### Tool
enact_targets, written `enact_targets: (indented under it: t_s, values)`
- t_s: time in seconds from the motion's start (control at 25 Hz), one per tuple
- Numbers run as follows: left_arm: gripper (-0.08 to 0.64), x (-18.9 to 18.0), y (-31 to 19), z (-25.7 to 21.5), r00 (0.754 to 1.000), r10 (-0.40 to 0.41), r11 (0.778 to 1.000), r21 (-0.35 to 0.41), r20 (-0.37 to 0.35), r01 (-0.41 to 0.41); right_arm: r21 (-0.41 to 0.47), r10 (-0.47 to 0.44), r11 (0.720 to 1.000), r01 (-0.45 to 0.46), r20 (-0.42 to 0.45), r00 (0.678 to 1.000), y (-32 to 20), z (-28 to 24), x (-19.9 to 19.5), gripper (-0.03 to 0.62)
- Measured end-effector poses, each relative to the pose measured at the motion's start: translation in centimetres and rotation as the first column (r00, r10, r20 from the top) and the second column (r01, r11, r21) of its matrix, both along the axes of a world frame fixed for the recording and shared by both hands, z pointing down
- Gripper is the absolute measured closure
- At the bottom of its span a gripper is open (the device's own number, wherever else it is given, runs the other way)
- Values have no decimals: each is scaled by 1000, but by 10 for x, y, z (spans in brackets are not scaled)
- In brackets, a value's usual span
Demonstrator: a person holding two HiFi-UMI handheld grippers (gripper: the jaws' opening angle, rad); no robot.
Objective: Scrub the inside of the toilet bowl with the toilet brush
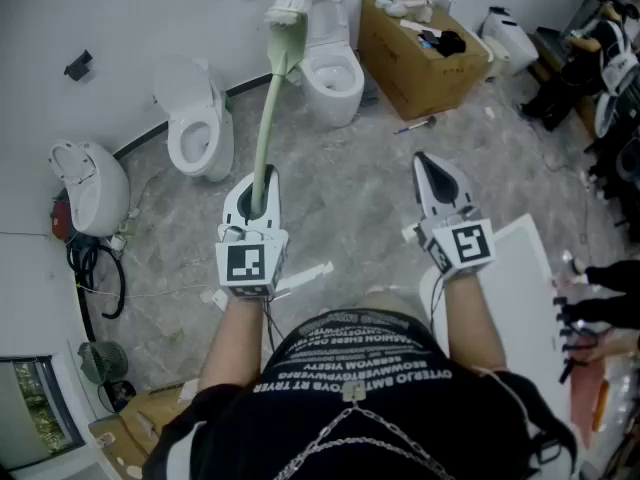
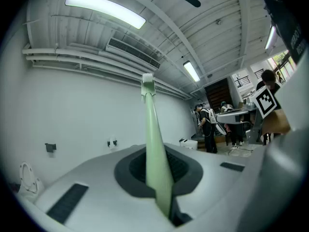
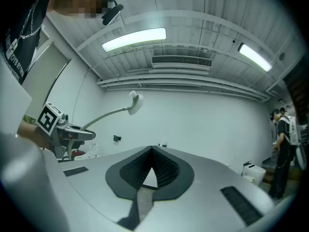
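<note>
1. Your toilet brush (image 1: 268,98) is up in the air, clear of every bowl. Its pale green handle rises out of your left gripper (image 1: 261,190), and the white bristle head (image 1: 287,10) sits at the top. In the left gripper view it aims at the ceiling.
2. Two toilets stand at the floor's far edge against the wall, the left toilet (image 1: 197,128) and the centre toilet (image 1: 332,76), both bowls open. In the head view the bristle head shows just left of the centre toilet's raised lid.
3. Your left jaws are clamped on the lower end of the handle, which runs straight out between them.
4. Your right gripper (image 1: 433,173) has its jaws closed with the tips meeting. Only a small wedge of gap shows behind the tips, and nothing is in it. It is held apart from the left one, beside a white panel (image 1: 520,278).
5. For writing, there is a black-and-white square marker on each gripper's cube. Lines of white print cross your black shirt (image 1: 350,358), upside down in the head view and too small to read reliably.
</note>
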State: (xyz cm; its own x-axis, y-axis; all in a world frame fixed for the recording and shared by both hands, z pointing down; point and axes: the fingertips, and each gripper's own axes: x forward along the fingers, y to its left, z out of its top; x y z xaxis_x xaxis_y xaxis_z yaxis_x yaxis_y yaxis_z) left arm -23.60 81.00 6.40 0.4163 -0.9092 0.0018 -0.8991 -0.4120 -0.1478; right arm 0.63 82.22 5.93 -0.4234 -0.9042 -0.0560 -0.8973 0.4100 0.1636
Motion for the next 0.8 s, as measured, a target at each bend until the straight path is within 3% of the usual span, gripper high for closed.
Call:
enact_targets:
  t_s: [0.36, 0.6, 0.8]
  values:
    - [558, -20, 14, 0, 1000, -15, 1000, 7, -7, 15, -26, -21, 999, 21, 15, 1000, 16, 4, -15, 603]
    - [558, -22, 22, 3, 999, -4, 1000, 3, 47, 4, -18, -31, 999, 32, 12, 999, 29, 9, -10, 603]
    - [558, -17, 20, 5, 1000, -5, 1000, 17, -14, 6, -14, 1, 1000, -1, 0, 1000, 23, 9, 8, 603]
